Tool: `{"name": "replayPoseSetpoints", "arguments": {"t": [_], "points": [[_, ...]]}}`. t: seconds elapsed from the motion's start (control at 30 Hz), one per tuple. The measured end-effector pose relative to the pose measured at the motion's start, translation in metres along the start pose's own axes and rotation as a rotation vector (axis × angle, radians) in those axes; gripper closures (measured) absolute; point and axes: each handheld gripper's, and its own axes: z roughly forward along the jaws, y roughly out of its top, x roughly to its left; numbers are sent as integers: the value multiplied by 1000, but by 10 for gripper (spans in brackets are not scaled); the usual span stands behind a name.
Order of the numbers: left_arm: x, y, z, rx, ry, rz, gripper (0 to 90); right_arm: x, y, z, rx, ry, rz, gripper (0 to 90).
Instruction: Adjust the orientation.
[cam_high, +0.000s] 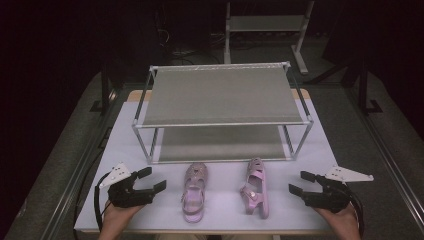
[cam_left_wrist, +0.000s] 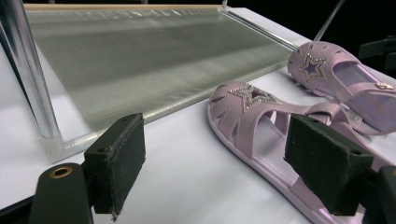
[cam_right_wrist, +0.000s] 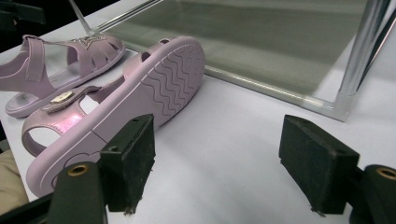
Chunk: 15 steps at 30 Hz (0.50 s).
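Two pink sandals with star decorations lie on the white table in front of a two-tier rack (cam_high: 220, 95). The left sandal (cam_high: 193, 191) (cam_left_wrist: 261, 126) rests flat on its sole. The right sandal (cam_high: 255, 187) (cam_right_wrist: 140, 102) lies tipped on its side, its wavy sole facing my right gripper. My left gripper (cam_high: 151, 181) (cam_left_wrist: 219, 168) is open at the table's front left, a short way left of the flat sandal. At the front right, my right gripper (cam_high: 301, 182) (cam_right_wrist: 219, 163) is open too, just right of the tipped sandal. Neither holds anything.
The rack has metal posts (cam_left_wrist: 28, 79) (cam_right_wrist: 362, 51) and grey mesh shelves; its lower shelf (cam_high: 220, 142) is just behind the sandals. The white table (cam_high: 225, 220) ends close behind the sandals' heels. Another metal frame (cam_high: 265, 25) stands on the dark floor beyond.
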Motion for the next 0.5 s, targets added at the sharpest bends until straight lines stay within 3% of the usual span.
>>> {"name": "replayPoseSetpoints", "arguments": {"t": [0.33, 0.5], "points": [[-3, 0, -4, -17, -3, -12, 204, 1, 0, -3, -17, -6, 6, 265], [-9, 0, -5, -16, -15, 8, 204, 3, 0, -3, -22, -12, 7, 265]]}}
